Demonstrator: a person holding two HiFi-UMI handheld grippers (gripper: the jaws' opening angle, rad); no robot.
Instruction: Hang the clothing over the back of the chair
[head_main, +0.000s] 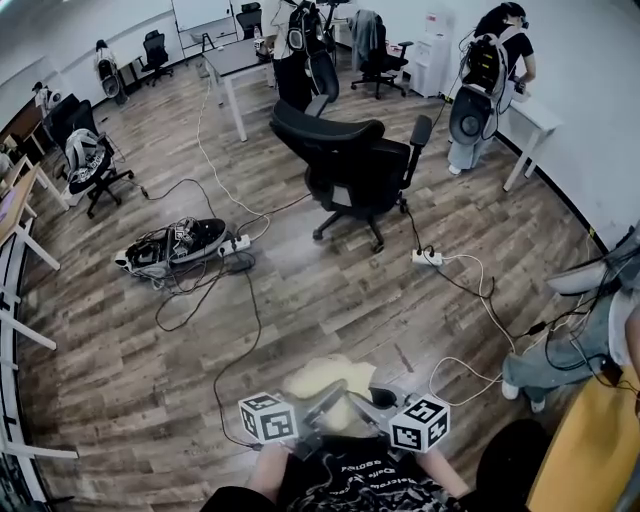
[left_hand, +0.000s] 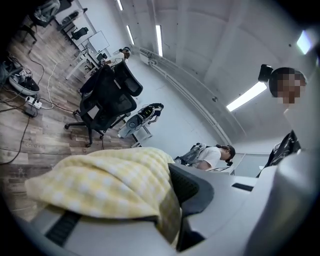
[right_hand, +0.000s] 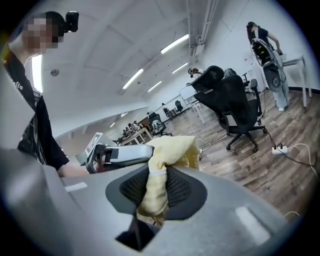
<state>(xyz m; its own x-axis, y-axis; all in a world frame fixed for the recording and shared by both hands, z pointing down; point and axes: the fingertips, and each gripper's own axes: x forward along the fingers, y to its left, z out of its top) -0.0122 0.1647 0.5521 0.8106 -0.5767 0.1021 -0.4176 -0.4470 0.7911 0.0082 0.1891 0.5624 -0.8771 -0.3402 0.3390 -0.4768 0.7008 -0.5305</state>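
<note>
The clothing (head_main: 318, 378) is a pale yellow checked garment, bunched low in the head view between my two grippers. My left gripper (head_main: 322, 402) is shut on it; in the left gripper view the clothing (left_hand: 105, 182) drapes over the lower jaw and runs down between the pads at the left gripper (left_hand: 172, 202). My right gripper (head_main: 368, 400) is shut on another part; in the right gripper view a fold of the clothing (right_hand: 167, 155) is pinched between the dark pads of the right gripper (right_hand: 152, 189). The black office chair (head_main: 348, 160) stands well ahead on the wooden floor, its back towards me.
A white power strip (head_main: 427, 257) and cables trail across the floor in front of the chair. A heap of gear (head_main: 175, 245) lies to the left. A white desk (head_main: 232, 62) stands behind, a person (head_main: 490, 70) works at the far right, another person (head_main: 590, 340) stands nearby.
</note>
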